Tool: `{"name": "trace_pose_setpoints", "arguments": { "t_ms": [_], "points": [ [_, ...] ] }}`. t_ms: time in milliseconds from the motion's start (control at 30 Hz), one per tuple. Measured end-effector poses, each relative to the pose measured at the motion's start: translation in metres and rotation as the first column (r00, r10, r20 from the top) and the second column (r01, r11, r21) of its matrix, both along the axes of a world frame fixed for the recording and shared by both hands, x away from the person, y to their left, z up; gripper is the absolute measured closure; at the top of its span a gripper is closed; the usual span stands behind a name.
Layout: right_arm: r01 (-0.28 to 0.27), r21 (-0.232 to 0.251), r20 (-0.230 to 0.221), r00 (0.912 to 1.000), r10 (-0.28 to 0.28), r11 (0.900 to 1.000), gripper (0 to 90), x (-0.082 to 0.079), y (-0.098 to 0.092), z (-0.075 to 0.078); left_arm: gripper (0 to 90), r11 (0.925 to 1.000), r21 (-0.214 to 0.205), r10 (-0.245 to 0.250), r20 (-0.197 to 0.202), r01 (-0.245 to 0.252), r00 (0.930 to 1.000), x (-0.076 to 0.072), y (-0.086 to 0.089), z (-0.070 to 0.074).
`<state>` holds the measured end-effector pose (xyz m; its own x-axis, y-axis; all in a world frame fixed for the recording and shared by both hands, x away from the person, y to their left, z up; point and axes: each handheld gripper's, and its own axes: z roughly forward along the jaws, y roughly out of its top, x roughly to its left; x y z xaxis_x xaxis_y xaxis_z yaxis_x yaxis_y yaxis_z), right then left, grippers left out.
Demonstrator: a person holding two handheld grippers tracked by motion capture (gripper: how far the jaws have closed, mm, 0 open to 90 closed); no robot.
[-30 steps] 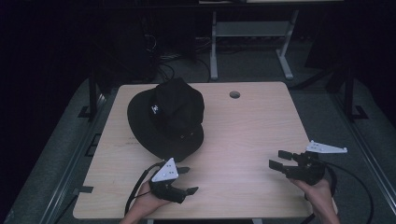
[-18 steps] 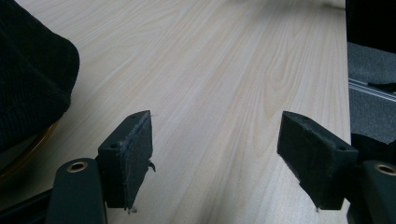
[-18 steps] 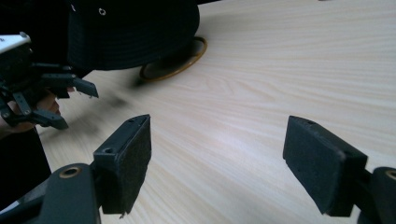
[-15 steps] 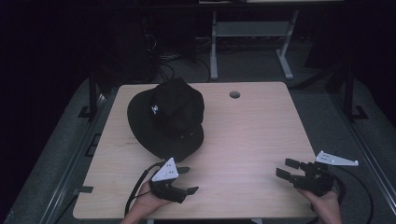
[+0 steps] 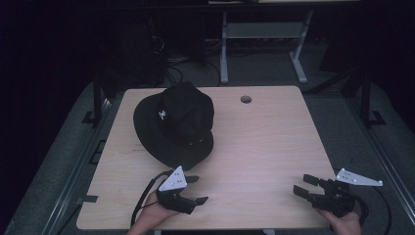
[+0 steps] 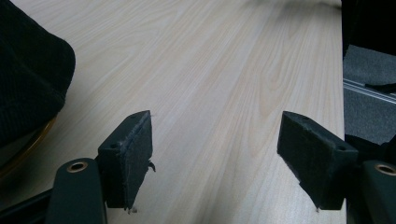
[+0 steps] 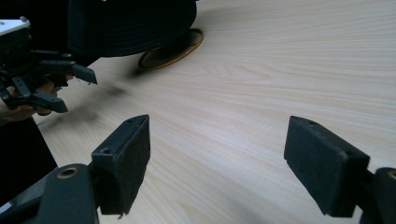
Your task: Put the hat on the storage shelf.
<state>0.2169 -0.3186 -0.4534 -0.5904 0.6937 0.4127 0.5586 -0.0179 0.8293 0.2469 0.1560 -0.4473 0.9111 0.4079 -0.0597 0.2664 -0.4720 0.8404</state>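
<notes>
Right tongs [image 5: 307, 186] lower, nearer table edge [image 5: 205, 227]

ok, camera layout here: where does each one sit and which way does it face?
High view: fixed above the person's side, looking forward and down on the table; shows the black hat, both hands, the left gripper and right gripper.
Left gripper view: rides the left gripper, looks low across the tabletop between its open fingers, hat brim at left.
Right gripper view: rides the right gripper, faces the hat and the left gripper.
Shared: the hat and wood tabletop are in all three.
</notes>
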Motion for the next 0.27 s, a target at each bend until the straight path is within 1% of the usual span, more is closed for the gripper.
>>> {"name": "trace_pose_setpoints", "arguments": {
  "t_ms": [200, 267],
  "points": [
    [0.011, -0.02, 0.022, 0.9997, -0.01, 0.9997, 20.6, -0.012, 0.005, -0.002, 26.2, 1.0, -0.001, 0.002, 0.003, -0.002, 1.0, 0.0, 0.0, 0.001],
    [0.021, -0.015, 0.036, 0.9991, -0.02, 0.9997, 19.8, -0.016, 0.005, -0.004, 26.2, 1.0, -0.004, 0.004, -0.002, -0.004, 1.0, 0.0, 0.0, 0.001]
  ]
}}
